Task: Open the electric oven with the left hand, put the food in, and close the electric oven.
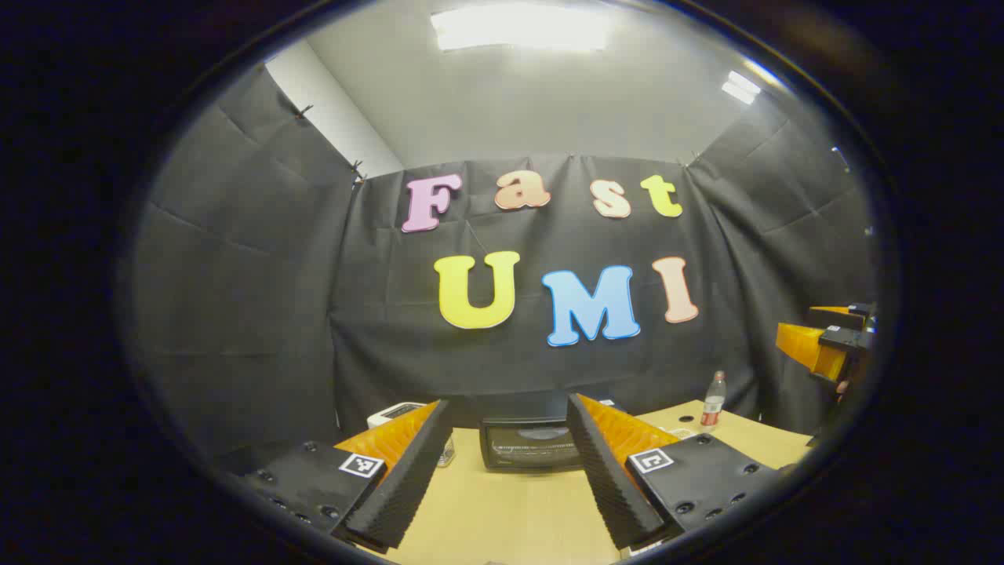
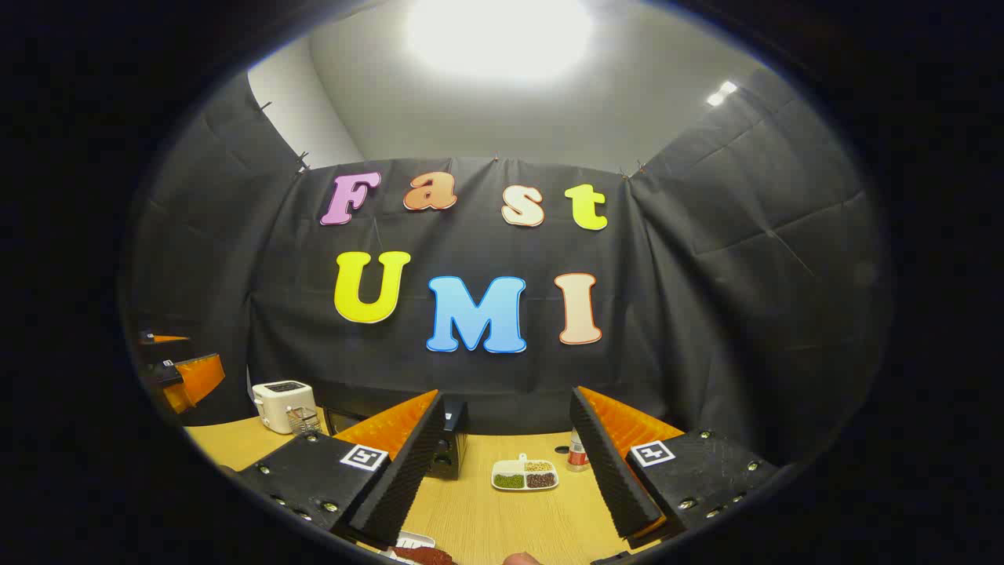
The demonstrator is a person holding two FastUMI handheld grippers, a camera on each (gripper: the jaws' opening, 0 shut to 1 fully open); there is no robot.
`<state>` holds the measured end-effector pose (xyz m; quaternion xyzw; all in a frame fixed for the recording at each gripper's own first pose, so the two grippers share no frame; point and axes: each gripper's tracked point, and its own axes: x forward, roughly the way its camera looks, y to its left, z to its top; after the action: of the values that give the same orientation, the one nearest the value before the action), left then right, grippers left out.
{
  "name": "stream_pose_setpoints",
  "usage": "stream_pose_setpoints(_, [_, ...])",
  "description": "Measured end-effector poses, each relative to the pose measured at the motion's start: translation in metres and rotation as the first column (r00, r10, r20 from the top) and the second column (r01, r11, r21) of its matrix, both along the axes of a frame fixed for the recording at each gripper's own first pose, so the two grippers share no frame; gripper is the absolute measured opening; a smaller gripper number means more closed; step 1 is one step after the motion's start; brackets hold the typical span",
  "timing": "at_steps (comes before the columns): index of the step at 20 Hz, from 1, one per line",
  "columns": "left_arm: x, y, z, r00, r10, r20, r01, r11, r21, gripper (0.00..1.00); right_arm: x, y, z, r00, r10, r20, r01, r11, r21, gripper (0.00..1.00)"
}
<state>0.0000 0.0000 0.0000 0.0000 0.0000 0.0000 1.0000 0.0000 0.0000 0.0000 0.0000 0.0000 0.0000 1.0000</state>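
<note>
The black electric oven [image 1: 529, 443] stands at the back of the wooden table [image 1: 502, 510], its glass door facing me and looking closed. My left gripper [image 1: 508, 402] is open and hovers in front of it, well short of the door, with nothing between its fingers. In the right gripper view the oven [image 2: 453, 447] is half hidden behind one finger. My right gripper [image 2: 506, 395] is also open and holds nothing. A white plate with reddish-brown food [image 2: 422, 552] lies just below it at the table's near edge.
A white toaster [image 2: 282, 406] stands left of the oven. A white divided dish of beans [image 2: 525, 475] and a small bottle [image 2: 576, 453] sit to the oven's right. The other gripper [image 1: 823, 345] hangs at the far right of the left gripper view.
</note>
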Motion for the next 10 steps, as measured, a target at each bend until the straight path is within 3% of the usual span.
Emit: stream_pose_setpoints(10, [0.001, -0.018, 0.007, 1.000, 0.000, 0.008, 0.000, 1.000, 0.001, 1.00, 0.004, -0.011, -0.003, 1.000, 0.007, -0.003, -0.007, 1.000, 0.011, 0.97])
